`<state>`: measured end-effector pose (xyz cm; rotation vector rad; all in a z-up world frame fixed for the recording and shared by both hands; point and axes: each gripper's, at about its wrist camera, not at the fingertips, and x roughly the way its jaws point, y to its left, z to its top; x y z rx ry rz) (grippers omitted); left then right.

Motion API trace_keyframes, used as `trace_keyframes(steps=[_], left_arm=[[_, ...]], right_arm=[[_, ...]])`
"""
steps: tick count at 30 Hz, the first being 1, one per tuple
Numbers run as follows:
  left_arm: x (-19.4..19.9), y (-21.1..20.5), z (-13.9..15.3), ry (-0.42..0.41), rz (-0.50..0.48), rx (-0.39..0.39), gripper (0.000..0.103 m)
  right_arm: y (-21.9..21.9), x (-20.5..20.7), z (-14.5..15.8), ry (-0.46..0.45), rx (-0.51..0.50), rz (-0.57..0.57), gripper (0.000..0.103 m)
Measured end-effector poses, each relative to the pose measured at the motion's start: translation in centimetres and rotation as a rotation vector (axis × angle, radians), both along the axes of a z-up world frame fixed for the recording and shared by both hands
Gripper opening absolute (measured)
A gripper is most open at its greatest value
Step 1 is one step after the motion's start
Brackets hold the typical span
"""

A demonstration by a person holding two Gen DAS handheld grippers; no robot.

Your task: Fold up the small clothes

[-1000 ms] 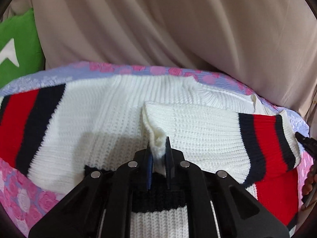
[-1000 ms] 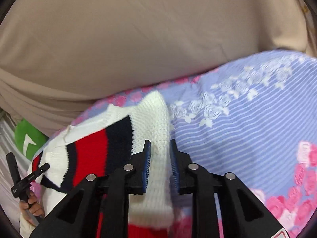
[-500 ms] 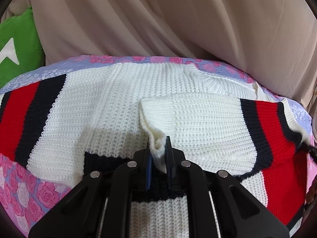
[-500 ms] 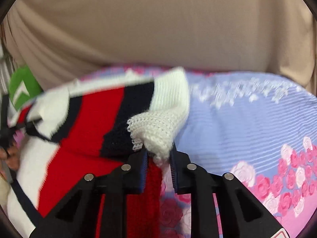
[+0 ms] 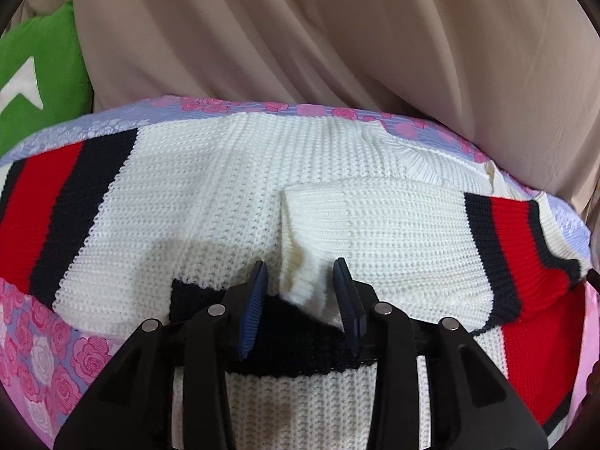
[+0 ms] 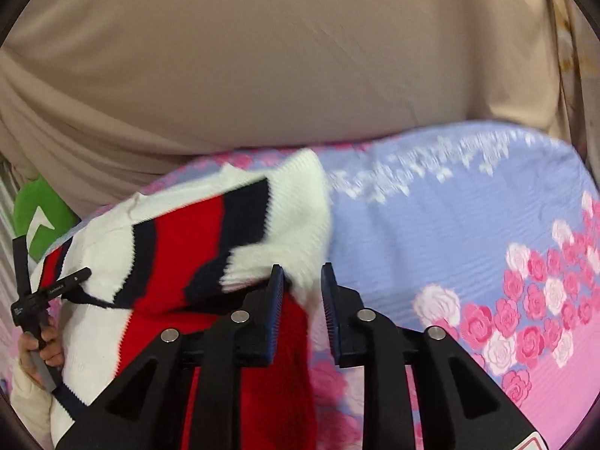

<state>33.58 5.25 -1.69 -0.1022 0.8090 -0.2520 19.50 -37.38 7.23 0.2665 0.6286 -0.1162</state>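
Note:
A white knit sweater (image 5: 210,202) with red and navy stripes lies spread on a floral bedsheet (image 5: 75,360). Its right sleeve (image 5: 393,232) is folded across the body, cuff toward the middle. My left gripper (image 5: 300,281) is open, its jaws either side of the white cuff, which rests loose between them. In the right wrist view the sweater (image 6: 187,247) lies left of centre, blurred. My right gripper (image 6: 302,281) stands slightly apart around the sweater's white edge; the fabric still passes between the pads.
A beige draped cloth (image 5: 337,37) rises behind the bed. A green cushion (image 5: 33,75) sits at the far left. The bedsheet (image 6: 468,225) stretches to the right of the sweater. The other hand-held gripper and a hand (image 6: 33,348) show at the left edge.
My left gripper has opened and let go of the sleeve cuff, which now lies on the sweater's body. My right gripper has carried the sweater's edge leftward and its jaws have widened a little.

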Motion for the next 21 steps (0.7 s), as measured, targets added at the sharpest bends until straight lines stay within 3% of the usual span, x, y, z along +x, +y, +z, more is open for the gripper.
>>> trace_keyframes(steps=[3,6,10,11,13,17,20,21], left_arm=[[-0.2,0.6,0.0,-0.002,0.021,-0.011,0.043],[-0.3,1.2,0.1,0.003,0.030,-0.037,0.043],[-0.4,1.2,0.2,0.001,0.026,-0.007,0.042],[-0.7,1.4,0.3,-0.001,0.026,-0.002,0.042],[-1.2,2.5,0.7,-0.013,0.042,0.012,0.043],[-2.6,7.5,1.8,-0.040,0.130,0.015,0.042],[-3.4,13.4,2.7,-0.049,0.250,0.024,0.045],[-3.5,15.8,2.9,-0.044,0.300,0.021,0.051]], right_arm=[[2.4,2.0,1.2,-0.033,-0.014,0.046,0.023],[4.6,4.2,1.1,-0.007,-0.007,0.113,0.023],[5.8,7.6,-3.5,0.151,-0.109,0.105,0.023],[5.2,8.0,-4.9,0.186,-0.116,0.079,0.016],[4.1,7.1,-4.9,0.154,-0.083,0.074,0.015],[4.2,4.8,-3.3,0.138,-0.142,0.008,0.023],[5.7,2.7,-2.6,0.125,-0.128,0.048,0.029],[6.6,1.9,-2.6,0.123,-0.119,0.075,0.033]])
